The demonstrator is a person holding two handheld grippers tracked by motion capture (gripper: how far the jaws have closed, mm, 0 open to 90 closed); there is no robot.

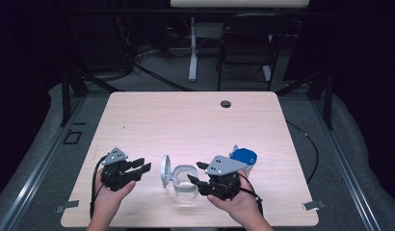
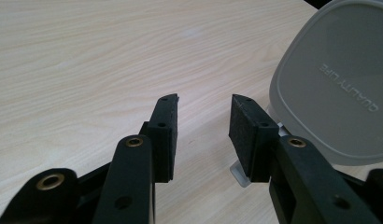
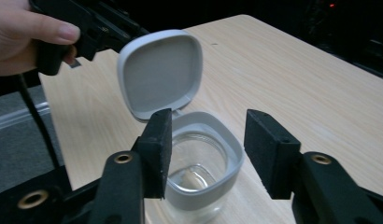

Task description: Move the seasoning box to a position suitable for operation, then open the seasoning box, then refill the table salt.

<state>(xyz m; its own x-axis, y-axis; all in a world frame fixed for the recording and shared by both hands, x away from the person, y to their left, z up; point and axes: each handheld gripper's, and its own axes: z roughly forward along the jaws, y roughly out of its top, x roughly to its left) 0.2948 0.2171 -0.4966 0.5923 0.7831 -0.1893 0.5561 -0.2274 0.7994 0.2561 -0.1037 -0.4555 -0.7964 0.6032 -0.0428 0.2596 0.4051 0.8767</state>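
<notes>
Your right gripper was nearest the work: its 2 black jaws stood apart with nothing pressed between the pads, and the clear glass jar with the grey square rim sat just ahead of and below them. The rim ran behind the left pad as that camera saw it, without touching either pad that I could tell. So you held nothing there.

The jar's mouth faced up and its long axis stood upright on the pale wooden table. Just beyond the jaws, on the jar's far side, the grey rounded-square hinged lid rose nearly on edge, its hollow face turned toward your right gripper.

From your left gripper, the lid's flat outer face lay ahead and off to the right of the jaws, near but apart. Those jaws were also spread, with bare table between them.

From above, the jar sat between your 2 grippers, just beside the right one; the left one sat on the lid's side. A blue object lay just behind your right gripper. In my judgement, any move on the lid fell to your left hand.
</notes>
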